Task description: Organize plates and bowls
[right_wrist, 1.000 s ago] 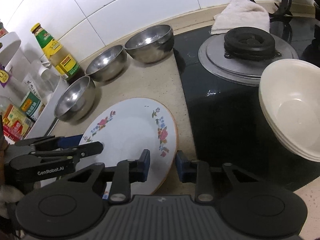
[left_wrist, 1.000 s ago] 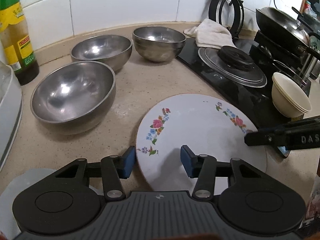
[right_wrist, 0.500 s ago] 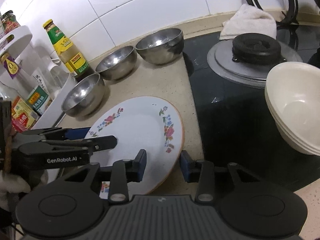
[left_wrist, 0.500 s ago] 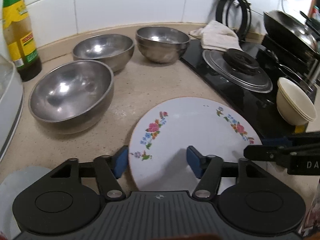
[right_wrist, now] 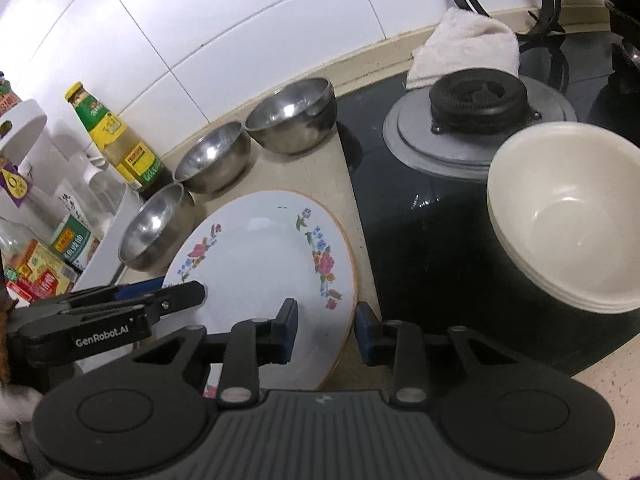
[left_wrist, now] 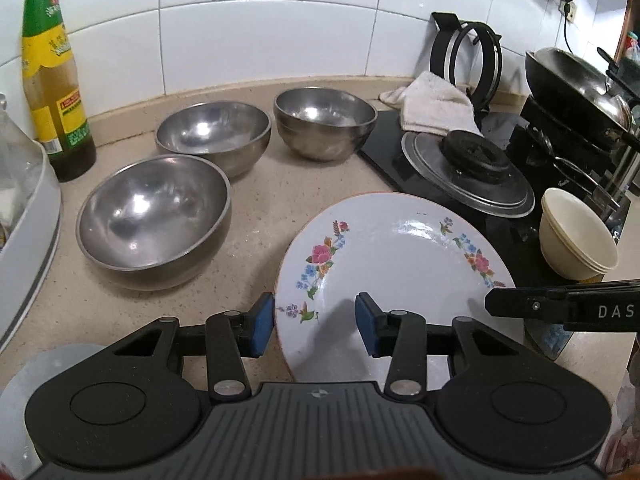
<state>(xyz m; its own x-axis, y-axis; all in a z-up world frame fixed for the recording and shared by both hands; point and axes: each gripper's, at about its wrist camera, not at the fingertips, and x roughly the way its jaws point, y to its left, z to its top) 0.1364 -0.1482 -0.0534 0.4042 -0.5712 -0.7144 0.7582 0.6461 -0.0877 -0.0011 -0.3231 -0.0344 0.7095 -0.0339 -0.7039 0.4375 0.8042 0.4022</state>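
A white plate with flower prints (left_wrist: 396, 252) lies between both grippers; it also shows in the right wrist view (right_wrist: 260, 264). My left gripper (left_wrist: 316, 326) is open, its jaws astride the plate's left rim. My right gripper (right_wrist: 326, 330) is open, its jaws astride the plate's right rim. Three steel bowls (left_wrist: 154, 216) (left_wrist: 214, 136) (left_wrist: 324, 122) stand apart on the counter behind. Stacked cream bowls (right_wrist: 568, 220) sit on the black stove top at the right.
A sauce bottle (left_wrist: 52, 80) stands at the back left by a white rack (left_wrist: 28, 224). A burner with its lid (left_wrist: 468, 168), a white cloth (left_wrist: 434, 104), a black ring stand (left_wrist: 466, 56) and a wok (left_wrist: 576, 80) are at the right.
Both grippers have drawn back and risen a little, and the plate's near side looks tilted up. The jaws stay open around its rims.
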